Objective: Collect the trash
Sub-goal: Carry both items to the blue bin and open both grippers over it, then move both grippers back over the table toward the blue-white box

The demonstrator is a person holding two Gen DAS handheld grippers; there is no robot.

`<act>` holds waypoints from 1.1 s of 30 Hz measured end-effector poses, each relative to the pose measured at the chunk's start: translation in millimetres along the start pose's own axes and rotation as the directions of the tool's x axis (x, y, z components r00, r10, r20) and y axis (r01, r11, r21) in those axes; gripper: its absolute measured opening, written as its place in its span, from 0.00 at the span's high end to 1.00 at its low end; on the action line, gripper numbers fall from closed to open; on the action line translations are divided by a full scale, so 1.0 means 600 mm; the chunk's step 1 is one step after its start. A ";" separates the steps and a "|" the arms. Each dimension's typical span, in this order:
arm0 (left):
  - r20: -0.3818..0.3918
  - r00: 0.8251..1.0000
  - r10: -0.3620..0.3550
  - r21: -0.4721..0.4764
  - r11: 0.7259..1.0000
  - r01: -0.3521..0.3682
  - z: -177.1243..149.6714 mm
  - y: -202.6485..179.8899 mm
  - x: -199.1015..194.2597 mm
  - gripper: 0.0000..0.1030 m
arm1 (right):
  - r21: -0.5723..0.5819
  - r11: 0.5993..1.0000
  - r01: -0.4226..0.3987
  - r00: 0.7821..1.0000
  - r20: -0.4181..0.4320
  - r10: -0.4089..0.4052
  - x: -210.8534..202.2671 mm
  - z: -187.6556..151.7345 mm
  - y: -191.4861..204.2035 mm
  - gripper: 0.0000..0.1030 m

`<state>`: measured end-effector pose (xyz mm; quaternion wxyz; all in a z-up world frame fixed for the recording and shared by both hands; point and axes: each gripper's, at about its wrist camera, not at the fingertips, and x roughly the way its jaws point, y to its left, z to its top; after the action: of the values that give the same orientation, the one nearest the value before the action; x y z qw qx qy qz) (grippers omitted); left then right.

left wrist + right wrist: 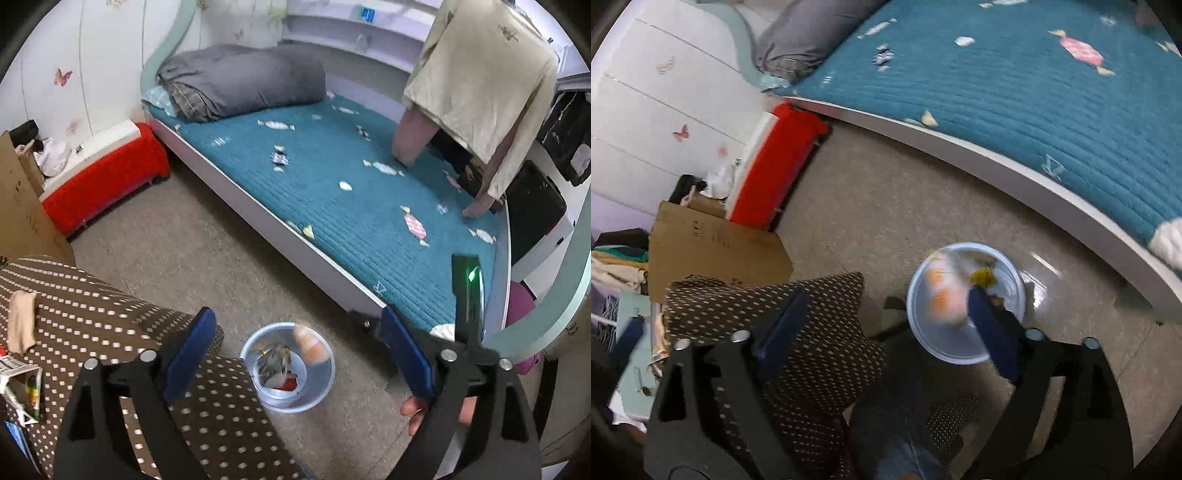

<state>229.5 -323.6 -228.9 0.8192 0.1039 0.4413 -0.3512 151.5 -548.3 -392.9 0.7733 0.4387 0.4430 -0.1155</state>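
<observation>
A pale blue plastic bin stands on the floor beside the bed, with crumpled wrappers in it. A blurred orange-and-white piece of trash is in the air just over its rim, touching no finger. My left gripper hangs open above the bin with nothing between its blue pads. In the right wrist view the same bin lies under my right gripper, which is also open. There the orange-and-white piece is blurred beside the right finger, and a yellow wrapper lies further in.
The bed with a teal cover carries several candy-shaped pieces; I cannot tell print from wrappers. Another person in a beige shirt leans on its far end. A brown dotted cushion, a cardboard box and a red bench stand at the left.
</observation>
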 end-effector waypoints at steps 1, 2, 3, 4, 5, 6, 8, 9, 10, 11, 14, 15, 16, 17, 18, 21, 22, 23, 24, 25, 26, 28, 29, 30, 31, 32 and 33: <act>0.015 1.000 0.011 -0.002 1.000 -0.011 -0.001 0.005 -0.010 0.12 | 0.001 1.000 0.009 1.000 0.007 -0.009 -0.003 -0.005 -0.001 0.06; 0.026 1.000 0.017 -0.006 1.000 -0.017 0.000 0.008 -0.017 0.11 | 0.000 1.000 0.018 1.000 0.010 -0.018 -0.007 -0.008 0.000 0.06; 0.035 0.999 0.021 -0.011 1.000 -0.021 -0.001 0.013 -0.026 0.11 | -0.005 1.000 0.030 0.999 0.011 -0.030 -0.011 -0.011 0.001 0.06; 0.046 0.999 0.024 -0.017 1.000 -0.023 -0.002 0.017 -0.036 0.11 | -0.009 0.999 0.040 0.999 0.016 -0.039 -0.017 -0.014 0.004 0.06; 0.060 0.998 0.029 -0.021 0.999 -0.028 -0.004 0.021 -0.049 0.11 | -0.015 0.999 0.051 0.998 0.028 -0.051 -0.025 -0.017 0.007 0.06; 0.070 0.997 0.033 -0.024 0.999 -0.031 -0.006 0.023 -0.059 0.10 | -0.019 0.998 0.060 0.997 0.040 -0.059 -0.032 -0.020 0.012 0.06; 0.091 0.995 0.044 -0.029 0.999 -0.041 -0.011 0.029 -0.081 0.10 | -0.030 0.997 0.065 0.996 0.064 -0.063 -0.054 -0.024 0.023 0.06; 0.099 0.994 0.045 -0.031 0.999 -0.042 -0.012 0.031 -0.088 0.10 | -0.042 0.997 0.065 0.995 0.076 -0.061 -0.065 -0.026 0.032 0.06; 0.112 0.993 0.046 -0.033 0.999 -0.043 -0.015 0.033 -0.103 0.10 | -0.059 0.996 0.067 0.994 0.090 -0.062 -0.077 -0.028 0.042 0.06; 0.124 0.991 0.047 -0.034 0.998 -0.044 -0.017 0.035 -0.115 0.09 | -0.072 0.995 0.070 0.993 0.100 -0.063 -0.085 -0.029 0.052 0.06; 0.163 0.985 0.062 -0.034 0.998 -0.057 -0.025 0.037 -0.153 0.09 | -0.114 0.991 0.072 0.987 0.149 -0.054 -0.123 -0.035 0.088 0.06; 0.175 0.982 0.065 -0.032 0.998 -0.060 -0.028 0.037 -0.164 0.09 | -0.129 0.989 0.067 0.985 0.166 -0.045 -0.138 -0.038 0.102 0.06; 0.191 0.979 0.068 -0.030 0.998 -0.064 -0.032 0.037 -0.179 0.09 | -0.142 0.988 0.065 0.983 0.178 -0.040 -0.150 -0.041 0.114 0.06; 0.202 0.977 0.072 -0.028 0.997 -0.067 -0.035 0.037 -0.191 0.09 | -0.153 0.986 0.065 0.981 0.188 -0.035 -0.160 -0.043 0.127 0.06; 0.210 0.975 0.074 -0.027 0.997 -0.070 -0.038 0.038 -0.201 0.09 | -0.169 0.984 0.062 0.979 0.204 -0.027 -0.174 -0.049 0.143 0.06; 0.240 0.968 0.077 -0.027 0.997 -0.073 -0.048 0.044 -0.237 0.09 | -0.213 0.976 0.046 0.972 0.235 0.006 -0.204 -0.060 0.185 0.06; 0.252 0.964 0.080 -0.029 0.997 -0.075 -0.052 0.047 -0.251 0.09 | -0.226 0.973 0.042 0.970 0.241 0.014 -0.212 -0.064 0.195 0.06; 0.257 0.963 0.080 -0.032 0.997 -0.075 -0.055 0.048 -0.257 0.09 | -0.240 0.970 0.037 0.969 0.246 0.024 -0.220 -0.068 0.206 0.06; 0.266 0.961 0.080 -0.036 0.997 -0.073 -0.058 0.052 -0.269 0.09 | -0.257 0.966 0.033 0.967 0.252 0.034 -0.229 -0.074 0.220 0.06; 0.273 0.959 0.082 -0.040 0.996 -0.074 -0.062 0.056 -0.279 0.09 | -0.271 0.962 0.027 0.966 0.255 0.045 -0.236 -0.080 0.231 0.06; 0.278 0.957 0.084 -0.042 0.996 -0.075 -0.065 0.060 -0.286 0.09 | -0.282 0.959 0.022 0.965 0.256 0.053 -0.241 -0.083 0.238 0.06; 0.292 0.952 0.093 -0.049 0.995 -0.082 -0.074 0.071 -0.306 0.08 | -0.315 0.949 0.015 0.964 0.258 0.070 -0.251 -0.096 0.260 0.06; 0.296 0.950 0.097 -0.053 0.995 -0.086 -0.079 0.075 -0.313 0.08 | -0.327 0.945 0.015 0.964 0.257 0.074 -0.253 -0.100 0.269 0.06; 0.301 0.948 0.105 -0.060 0.994 -0.091 -0.084 0.082 -0.321 0.08 | -0.343 0.939 0.012 0.963 0.256 0.081 -0.255 -0.108 0.282 0.06; 0.307 0.945 0.114 -0.067 0.993 -0.098 -0.088 0.088 -0.327 0.08 | -0.353 0.936 0.010 0.963 0.255 0.086 -0.255 -0.113 0.291 0.06; 0.312 0.942 0.126 -0.077 0.991 -0.107 -0.095 0.097 -0.334 0.08 | -0.363 0.932 0.009 0.964 0.251 0.088 -0.253 -0.118 0.299 0.06; 0.312 0.940 0.134 -0.083 0.990 -0.113 -0.099 0.103 -0.339 0.08 | -0.375 0.927 0.008 0.966 0.244 0.090 -0.250 -0.124 0.308 0.06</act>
<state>157.8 -151.4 -110.5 0.9028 0.0472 0.3075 -0.2970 125.9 -413.0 -184.8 0.8955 0.2744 0.3435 -0.0689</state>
